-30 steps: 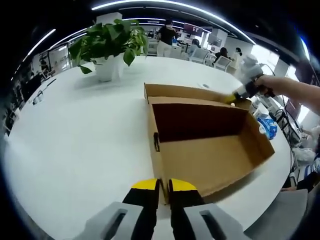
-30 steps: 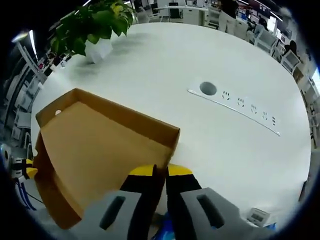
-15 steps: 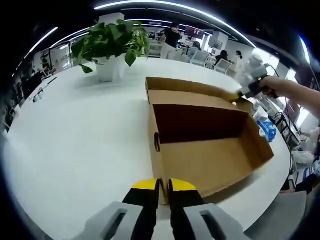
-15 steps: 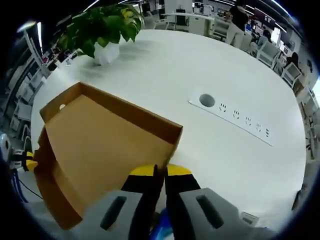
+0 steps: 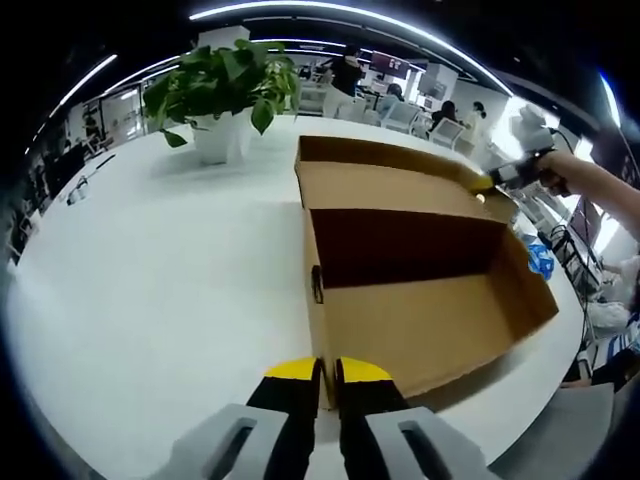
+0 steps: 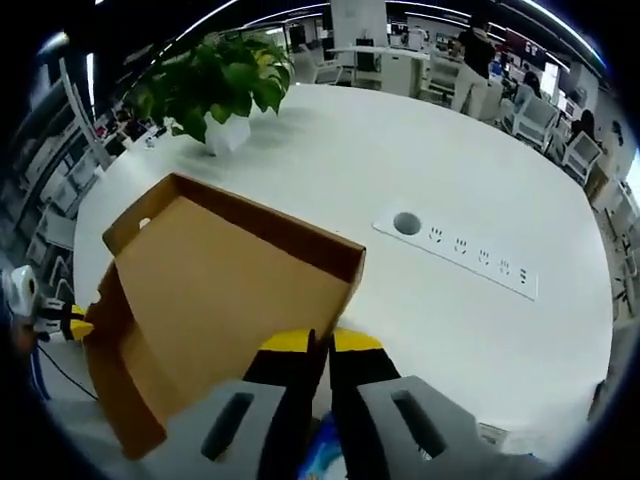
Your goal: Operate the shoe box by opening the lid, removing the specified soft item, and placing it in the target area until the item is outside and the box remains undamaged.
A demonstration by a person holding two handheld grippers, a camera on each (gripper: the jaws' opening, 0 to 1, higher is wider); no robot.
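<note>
The worktop [image 5: 150,260] is white and round, and it is carrying one shoe box [image 5: 420,300] of brown cardboard. Compared with one second ago, the lid [image 5: 390,180] is rising: in the left gripper view its far flap is now standing higher and closer to the plant, and in the right gripper view the lid [image 6: 230,290] is showing more of its inner face. This means, in my judgement, that the opening step is nearly finished, while the removing of the soft item is not yet begun.

The box inside is looking dark and bare where I can see it; I cannot find the soft item in it. A small blue and white thing [image 5: 540,257] is lying on the worktop just beside the far side of the box, but I cannot tell what it is.

The right claw [image 5: 482,183] is clenched on the lid edge and is lifting it; in its own view the right claw [image 6: 320,345] is showing its jaws pressed together at the lid edge. The left claw [image 5: 327,372] is clenched on the near wall of the box, keeping it in place.

Counting: one worktop, one box, one lid, one potted plant [image 5: 225,90], one power strip [image 6: 470,260] set into the worktop, two claws
</note>
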